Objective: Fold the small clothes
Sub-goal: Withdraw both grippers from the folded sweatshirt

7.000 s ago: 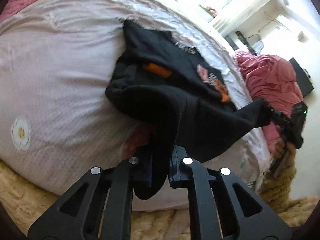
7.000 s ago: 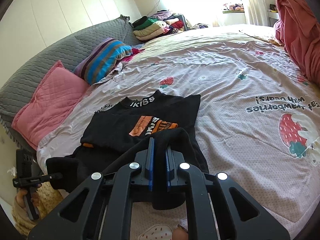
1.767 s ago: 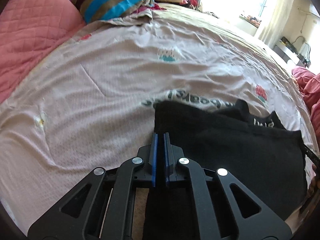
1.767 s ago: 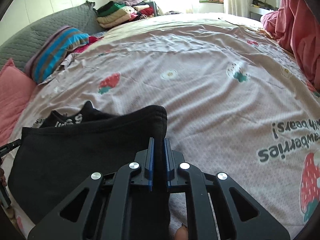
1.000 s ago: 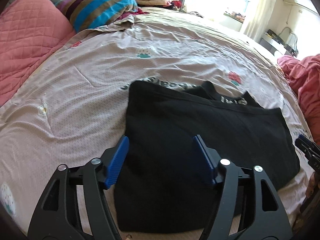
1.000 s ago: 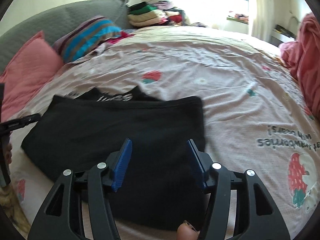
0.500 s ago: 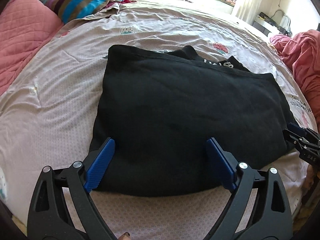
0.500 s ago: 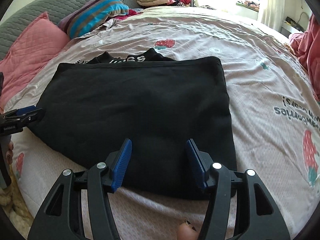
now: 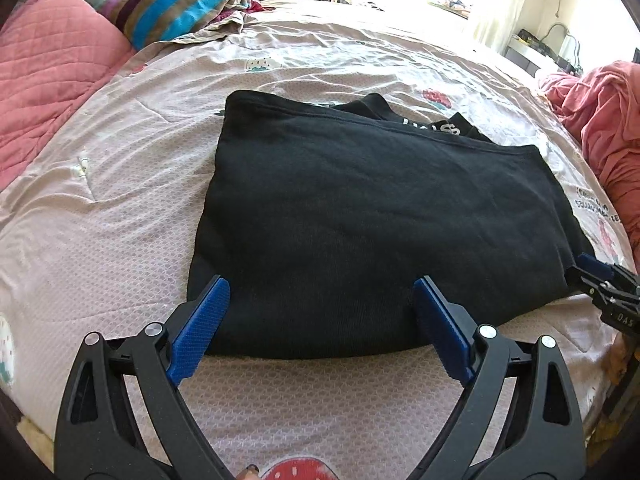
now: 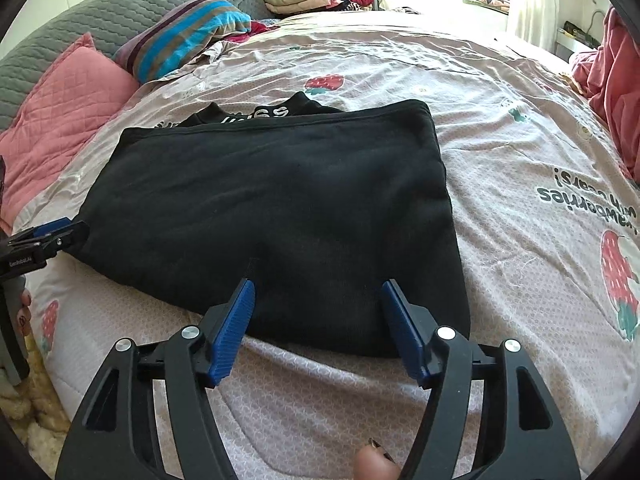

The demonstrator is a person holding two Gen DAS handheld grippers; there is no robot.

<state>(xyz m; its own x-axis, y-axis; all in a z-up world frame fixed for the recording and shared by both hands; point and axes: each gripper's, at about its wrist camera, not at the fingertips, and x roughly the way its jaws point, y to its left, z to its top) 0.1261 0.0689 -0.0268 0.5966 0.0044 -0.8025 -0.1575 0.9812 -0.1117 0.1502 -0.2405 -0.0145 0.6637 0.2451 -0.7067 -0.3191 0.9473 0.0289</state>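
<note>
Black top folded in half on the strawberry bedsheet, both of your grippers off it.

You had the left gripper spread about as wide as it goes and holding nothing, its blue pads just over the near fold edge, tilted steeply down at the bed. Your right gripper was over the same edge nearer the other corner, jaws opening with only cloth under them, nothing pinched, also angled down. If I had to guess, you were about to fold it sideways next, so I'd grab both layers at one short end and keep the hem edges lined up. The collar was poking out past the far edge, worth tucking.
</note>
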